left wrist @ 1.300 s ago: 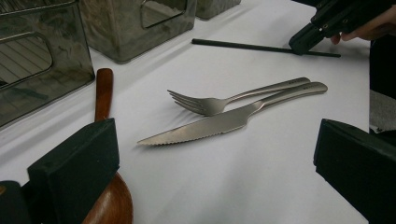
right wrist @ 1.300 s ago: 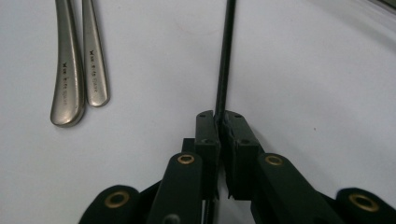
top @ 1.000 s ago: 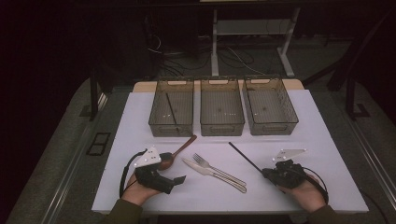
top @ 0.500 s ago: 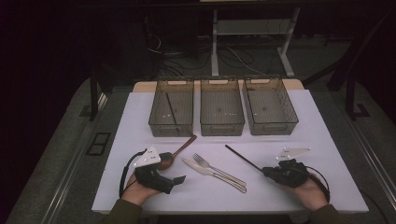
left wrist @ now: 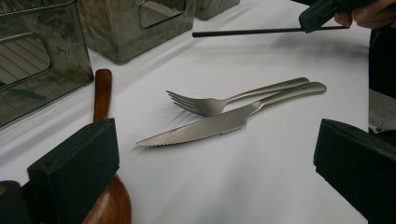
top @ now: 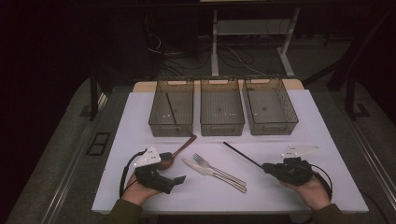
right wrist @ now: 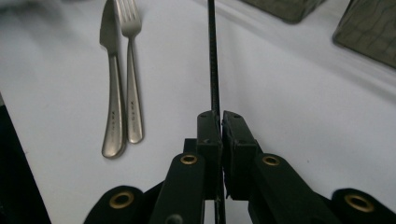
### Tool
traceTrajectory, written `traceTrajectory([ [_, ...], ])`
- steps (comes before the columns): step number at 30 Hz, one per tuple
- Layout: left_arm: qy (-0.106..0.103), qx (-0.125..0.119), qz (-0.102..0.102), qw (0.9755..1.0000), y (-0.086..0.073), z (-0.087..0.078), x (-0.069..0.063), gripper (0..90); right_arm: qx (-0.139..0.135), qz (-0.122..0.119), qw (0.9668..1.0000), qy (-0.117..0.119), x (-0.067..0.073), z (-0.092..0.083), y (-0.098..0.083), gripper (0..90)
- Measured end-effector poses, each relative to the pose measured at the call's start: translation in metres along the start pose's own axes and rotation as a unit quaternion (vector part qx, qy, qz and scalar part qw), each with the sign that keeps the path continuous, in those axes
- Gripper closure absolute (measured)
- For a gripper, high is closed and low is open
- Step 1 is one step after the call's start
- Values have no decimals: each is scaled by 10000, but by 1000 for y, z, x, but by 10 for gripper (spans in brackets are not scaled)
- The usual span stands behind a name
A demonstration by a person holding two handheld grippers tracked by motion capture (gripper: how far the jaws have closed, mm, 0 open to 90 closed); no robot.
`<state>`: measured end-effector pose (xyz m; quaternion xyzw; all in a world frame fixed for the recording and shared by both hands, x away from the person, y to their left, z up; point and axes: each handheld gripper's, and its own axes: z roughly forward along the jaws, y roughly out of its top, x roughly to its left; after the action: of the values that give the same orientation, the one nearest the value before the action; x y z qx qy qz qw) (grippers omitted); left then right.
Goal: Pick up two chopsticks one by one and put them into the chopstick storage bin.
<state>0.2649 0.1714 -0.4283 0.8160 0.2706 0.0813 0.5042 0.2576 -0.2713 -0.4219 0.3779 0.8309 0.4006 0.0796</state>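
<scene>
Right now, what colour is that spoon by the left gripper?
Reddish-brown wood; the wooden spoon shows best in the left gripper view.

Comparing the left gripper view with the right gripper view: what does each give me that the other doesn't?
Left gripper view: the wooden spoon by its open left tongs, plus the right tongs from outside, gripping the black chopstick.
Right gripper view: the right tongs shut on that chopstick, seen along its length.
Both: fork, knife, bins, white table.
</scene>
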Motion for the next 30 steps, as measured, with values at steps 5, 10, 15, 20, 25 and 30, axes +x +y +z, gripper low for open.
traceTrajectory([
  [5,-8,-10,16,10000,0,0,0,0,-143,-43,9999,40,2,-5,6,852],
  [10,-22,-12,-5,10000,0,1,0,0,-291,-86,9995,87,4,-10,16,852],
  [15,-29,-26,-15,10000,0,1,1,0,-387,-95,9992,76,3,-9,28,852],
  [20,-22,-14,-11,10000,0,1,1,0,-464,-93,9989,39,1,-7,40,852],
  [25,-28,-11,-15,10000,0,2,1,0,-511,-139,9986,8,0,-2,52,852],
  [30,-41,-9,-8,10000,0,3,1,0,-537,-179,9984,3,-1,5,66,851],
])
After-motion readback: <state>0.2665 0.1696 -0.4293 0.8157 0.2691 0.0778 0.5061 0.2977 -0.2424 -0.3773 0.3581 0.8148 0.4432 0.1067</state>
